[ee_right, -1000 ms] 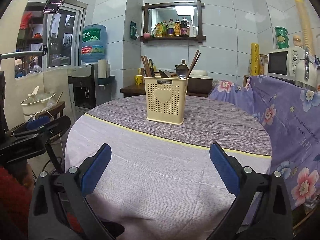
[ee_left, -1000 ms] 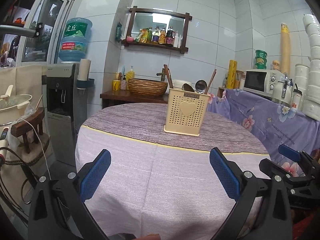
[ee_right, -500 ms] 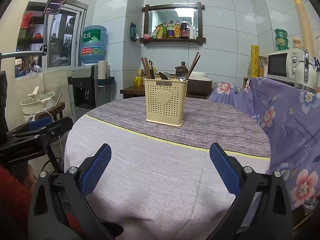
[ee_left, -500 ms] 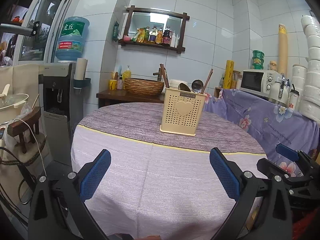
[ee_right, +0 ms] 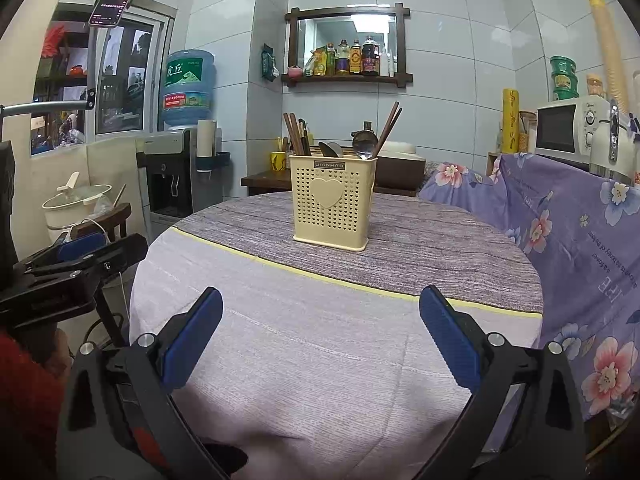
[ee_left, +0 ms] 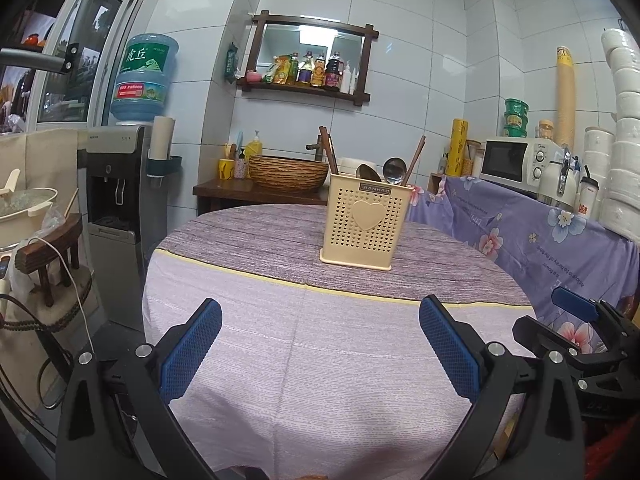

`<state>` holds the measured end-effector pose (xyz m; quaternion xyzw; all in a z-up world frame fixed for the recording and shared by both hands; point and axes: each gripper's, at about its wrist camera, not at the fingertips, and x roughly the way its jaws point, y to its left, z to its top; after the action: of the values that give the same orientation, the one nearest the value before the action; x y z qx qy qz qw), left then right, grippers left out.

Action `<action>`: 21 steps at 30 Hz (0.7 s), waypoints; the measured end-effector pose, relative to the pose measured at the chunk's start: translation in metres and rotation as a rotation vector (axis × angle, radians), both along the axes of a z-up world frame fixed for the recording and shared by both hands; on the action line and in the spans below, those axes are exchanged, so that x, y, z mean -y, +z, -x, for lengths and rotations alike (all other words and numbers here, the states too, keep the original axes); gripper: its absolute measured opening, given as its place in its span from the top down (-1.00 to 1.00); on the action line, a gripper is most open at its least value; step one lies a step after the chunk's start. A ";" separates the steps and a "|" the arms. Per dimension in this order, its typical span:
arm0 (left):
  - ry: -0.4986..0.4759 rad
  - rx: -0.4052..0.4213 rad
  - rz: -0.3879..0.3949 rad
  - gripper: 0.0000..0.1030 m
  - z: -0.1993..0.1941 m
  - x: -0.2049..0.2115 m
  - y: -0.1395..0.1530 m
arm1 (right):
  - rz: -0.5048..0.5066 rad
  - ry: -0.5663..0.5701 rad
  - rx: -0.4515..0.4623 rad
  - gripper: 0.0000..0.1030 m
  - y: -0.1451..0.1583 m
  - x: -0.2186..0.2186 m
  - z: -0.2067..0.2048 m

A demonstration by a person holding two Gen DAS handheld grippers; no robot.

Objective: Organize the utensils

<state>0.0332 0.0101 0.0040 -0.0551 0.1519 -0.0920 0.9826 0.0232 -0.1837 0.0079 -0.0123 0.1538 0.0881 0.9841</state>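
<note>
A: Where do the utensils stand?

B: In the cream holder [ee_right: 331,197], upright on the round table [ee_right: 320,344], on the darker band of cloth past the yellow stripe. Wooden chopsticks [ee_right: 295,135] lean out at its left; two metal spoons [ee_right: 363,143] and another pair of sticks [ee_right: 389,125] at its right.

A: And the claws?

B: Left gripper [ee_left: 320,344] spread wide, blue pads well apart, nothing between them. Right gripper [ee_right: 320,336] likewise wide and empty. Both hover over the near edge of the table, well short of the holder. Each shows at the margin of the other's view.

A: How will those things handle?

B: My guess: chopsticks light, stiff, thin, likely to roll or twist between flat pads. Spoons heavier at the bowl, smooth metal, probably slippery. The holder looks like thin perforated plastic, light enough to tip or slide if a stick drags on its rim.

A: Where to take hold?

B: On the shafts showing above the rim, a little below the tips, pads square across. For the spoons, the neck below the bowl, if reachable; handles are hidden inside. One claw might steady the holder wall
</note>
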 end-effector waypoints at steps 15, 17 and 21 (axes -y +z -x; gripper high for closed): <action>-0.007 0.002 -0.005 -0.90 0.000 0.001 0.001 | 0.000 0.000 -0.004 -0.89 -0.001 0.001 0.000; -0.009 0.002 -0.006 -0.90 0.000 0.001 0.001 | 0.000 0.000 -0.005 -0.89 -0.001 0.001 -0.001; -0.012 -0.001 -0.007 -0.90 0.000 0.002 0.000 | 0.001 0.000 -0.006 -0.89 -0.001 0.002 -0.001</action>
<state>0.0327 0.0084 0.0042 -0.0506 0.1528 -0.0971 0.9822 0.0238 -0.1854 0.0066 -0.0126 0.1567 0.0880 0.9836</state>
